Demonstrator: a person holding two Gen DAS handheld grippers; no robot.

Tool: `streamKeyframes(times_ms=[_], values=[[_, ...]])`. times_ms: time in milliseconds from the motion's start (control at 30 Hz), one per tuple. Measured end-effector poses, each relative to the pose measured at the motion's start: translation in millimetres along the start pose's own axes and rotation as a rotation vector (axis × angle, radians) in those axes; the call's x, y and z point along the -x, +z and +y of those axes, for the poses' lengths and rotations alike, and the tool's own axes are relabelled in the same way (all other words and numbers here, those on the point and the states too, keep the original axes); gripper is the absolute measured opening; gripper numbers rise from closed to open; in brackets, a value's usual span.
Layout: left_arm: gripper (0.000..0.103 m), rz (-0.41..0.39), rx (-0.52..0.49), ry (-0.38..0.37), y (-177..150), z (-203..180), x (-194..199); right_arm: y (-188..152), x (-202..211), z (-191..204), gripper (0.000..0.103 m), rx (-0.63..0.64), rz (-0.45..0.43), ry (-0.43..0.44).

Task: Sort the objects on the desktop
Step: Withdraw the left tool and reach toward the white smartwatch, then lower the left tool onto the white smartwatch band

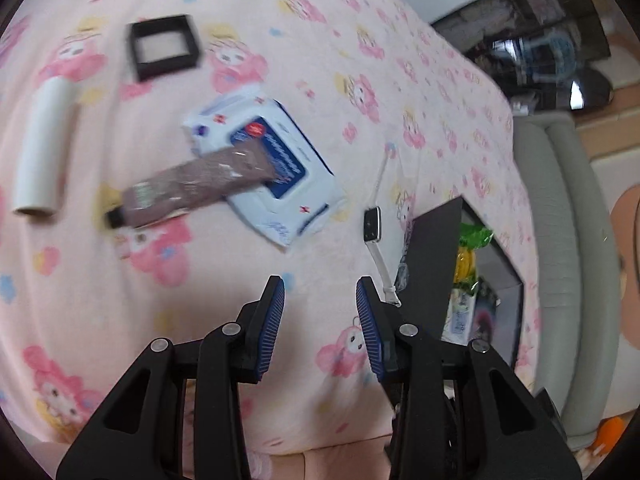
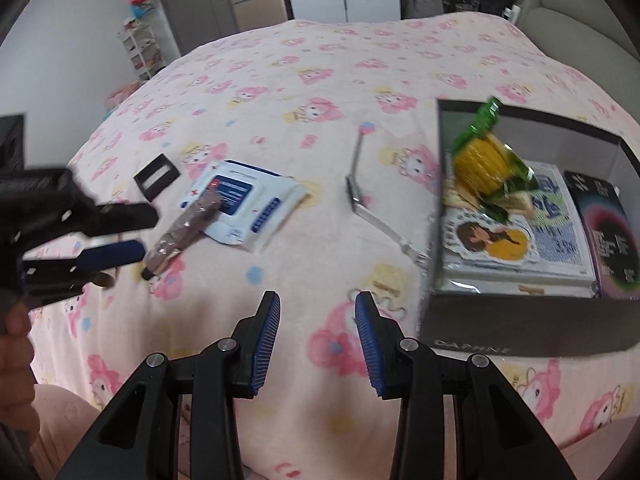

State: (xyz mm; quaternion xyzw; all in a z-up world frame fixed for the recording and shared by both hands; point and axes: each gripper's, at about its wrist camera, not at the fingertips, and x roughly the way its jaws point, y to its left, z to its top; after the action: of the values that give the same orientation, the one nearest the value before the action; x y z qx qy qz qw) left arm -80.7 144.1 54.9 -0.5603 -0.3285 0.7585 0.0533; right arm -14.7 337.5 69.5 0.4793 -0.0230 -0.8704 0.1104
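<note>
Pink plush blanket (image 2: 320,92) with cartoon print covers the surface. Left gripper (image 1: 320,304) and right gripper (image 2: 316,316) both hang spread and empty. Brown crinkled tube (image 1: 192,188) rests partly on the flat wipes pack (image 1: 272,160). Rectangular dark box (image 2: 520,320) holds the corn packet (image 2: 484,160).

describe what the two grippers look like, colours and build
Both match: the left gripper and right gripper have matte black angular linkage arms with triangular cut-outs, round silver pivot bolts, and fingers faced with blue ribbed pads. No cables show. A bare hand grips the left one.
</note>
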Motion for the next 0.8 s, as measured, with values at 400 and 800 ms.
streamKeyframes(times_ms=[400,800], values=[[0.039,0.196,-0.139,0.046,11,-77,-134,0,-9,-40,0.025,-0.035,-0.001,0.053],[0.006,0.242,-0.127,0.144,-7,-50,-138,-8,-22,-50,0.020,-0.083,0.056,0.048]])
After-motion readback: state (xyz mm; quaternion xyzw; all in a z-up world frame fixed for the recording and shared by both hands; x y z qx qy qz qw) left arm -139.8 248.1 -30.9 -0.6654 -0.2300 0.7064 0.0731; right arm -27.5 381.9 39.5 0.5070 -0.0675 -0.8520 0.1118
